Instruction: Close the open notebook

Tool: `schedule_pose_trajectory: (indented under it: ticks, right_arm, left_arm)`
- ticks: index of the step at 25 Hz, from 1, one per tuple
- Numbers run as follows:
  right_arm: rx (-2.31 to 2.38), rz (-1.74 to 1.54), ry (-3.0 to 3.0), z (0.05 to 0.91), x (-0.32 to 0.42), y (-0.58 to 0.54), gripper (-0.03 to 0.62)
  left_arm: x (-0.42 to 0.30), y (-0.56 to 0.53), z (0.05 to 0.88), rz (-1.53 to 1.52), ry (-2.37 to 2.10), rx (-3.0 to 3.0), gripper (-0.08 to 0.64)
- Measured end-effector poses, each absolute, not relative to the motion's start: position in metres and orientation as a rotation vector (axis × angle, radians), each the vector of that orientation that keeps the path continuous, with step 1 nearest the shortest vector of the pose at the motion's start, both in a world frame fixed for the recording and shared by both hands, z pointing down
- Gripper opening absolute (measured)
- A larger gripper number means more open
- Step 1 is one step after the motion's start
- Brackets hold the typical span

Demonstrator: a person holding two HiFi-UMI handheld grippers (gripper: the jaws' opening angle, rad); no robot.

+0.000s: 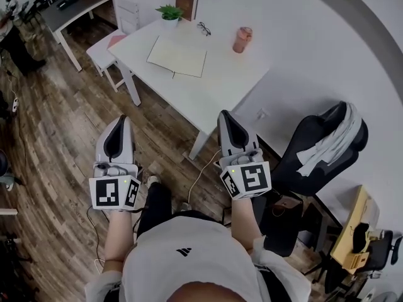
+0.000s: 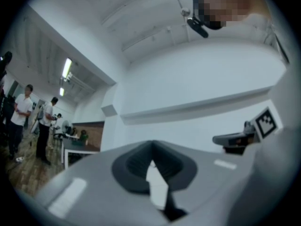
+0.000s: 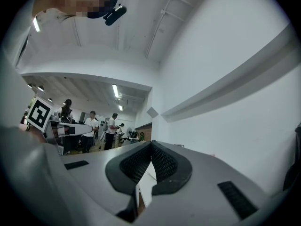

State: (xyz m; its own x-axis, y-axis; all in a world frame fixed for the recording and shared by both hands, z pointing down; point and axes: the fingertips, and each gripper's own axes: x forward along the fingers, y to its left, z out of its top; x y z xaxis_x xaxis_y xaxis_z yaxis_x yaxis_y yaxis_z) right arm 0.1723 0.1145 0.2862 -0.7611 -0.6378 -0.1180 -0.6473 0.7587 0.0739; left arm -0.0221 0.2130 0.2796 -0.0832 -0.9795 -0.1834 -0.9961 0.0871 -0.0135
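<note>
Nearest: left hand-held gripper (image 1: 121, 117) and right hand-held gripper (image 1: 225, 113), jaws pressed together, nothing between, over wooden floor (image 1: 63, 118), short of white worktop (image 1: 227, 74). Open notebook (image 1: 177, 56) flat there, near potted plant (image 1: 170, 12), glasses (image 1: 203, 28), cup (image 1: 242, 39).

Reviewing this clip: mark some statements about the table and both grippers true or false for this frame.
1. The notebook lies open on the white table. True.
2. The left gripper grips the notebook's cover. False: its jaws are shut on nothing, short of the table.
3. A potted plant stands on the table beyond the notebook. True.
4. The cup lies on the floor. False: it stands upright on the table.
5. The right gripper has its jaws wide apart. False: they are together and empty.
</note>
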Motion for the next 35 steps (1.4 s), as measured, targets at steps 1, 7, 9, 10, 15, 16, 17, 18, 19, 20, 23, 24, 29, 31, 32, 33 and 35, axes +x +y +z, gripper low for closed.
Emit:
schedule_pose_trajectory:
  ticks: [1, 7, 9, 10, 15, 16, 17, 18, 19, 20, 23, 24, 29, 31, 32, 33, 35]
  right_arm:
    - [-1.053, 0.169, 2.866, 0.287, 0.169, 0.109, -0.011]
    - [-1.109, 0.182, 2.843, 0.288, 0.142, 0.069, -0.011]
    - [-1.127, 0.186, 2.834, 0.286, 0.127, 0.054, -0.011]
    - [-1.137, 0.190, 2.828, 0.284, 0.119, 0.046, -0.011]
    - [-1.180, 0.206, 2.798, 0.274, 0.078, 0.008, -0.011]
    - [-1.192, 0.209, 2.794, 0.273, 0.071, 0.001, -0.011]
    - [-1.205, 0.210, 2.789, 0.273, 0.064, -0.005, -0.009]
    - [-1.218, 0.208, 2.784, 0.272, 0.058, -0.012, -0.009]
    - [-1.231, 0.205, 2.778, 0.272, 0.052, -0.019, -0.008]
    - [-1.242, 0.201, 2.773, 0.272, 0.045, -0.025, -0.008]
    - [-1.267, 0.202, 2.759, 0.270, 0.025, -0.040, -0.008]
    - [-1.277, 0.203, 2.754, 0.269, 0.018, -0.044, -0.008]
    - [-1.318, 0.199, 2.732, 0.271, -0.013, -0.063, -0.008]
    - [-1.335, 0.198, 2.729, 0.273, -0.022, -0.067, -0.008]
    - [-1.345, 0.197, 2.729, 0.274, -0.025, -0.069, -0.008]
    - [-1.354, 0.197, 2.729, 0.275, -0.028, -0.071, -0.008]
    - [-1.374, 0.196, 2.730, 0.278, -0.031, -0.077, -0.008]
  left_arm:
    - [-0.026, 0.207, 0.281, 0.173, 2.203, -2.026, 0.008]
    - [-0.060, 0.159, 0.284, 0.197, 2.167, -2.065, 0.008]
    - [-0.075, 0.141, 0.282, 0.197, 2.145, -2.079, 0.008]
    - [-0.083, 0.132, 0.280, 0.196, 2.134, -2.085, 0.008]
    - [-0.125, 0.084, 0.270, 0.178, 2.076, -2.122, 0.008]
    - [-0.133, 0.076, 0.268, 0.179, 2.065, -2.130, 0.008]
    - [-0.140, 0.068, 0.266, 0.181, 2.055, -2.138, 0.008]
    - [-0.148, 0.060, 0.265, 0.184, 2.046, -2.146, 0.008]
    - [-0.155, 0.052, 0.265, 0.185, 2.039, -2.155, 0.008]
    - [-0.162, 0.045, 0.265, 0.185, 2.034, -2.163, 0.008]
    - [-0.185, 0.026, 0.266, 0.180, 2.027, -2.180, 0.008]
    - [-0.193, 0.020, 0.266, 0.178, 2.027, -2.181, 0.008]
    - [-0.229, -0.004, 0.270, 0.181, 2.004, -2.213, 0.008]
    - [-0.239, -0.011, 0.273, 0.180, 1.997, -2.229, 0.008]
    - [-0.243, -0.015, 0.275, 0.182, 1.995, -2.236, 0.008]
    - [-0.247, -0.019, 0.277, 0.187, 1.993, -2.243, 0.008]
    - [-0.251, -0.027, 0.281, 0.194, 1.987, -2.260, 0.008]
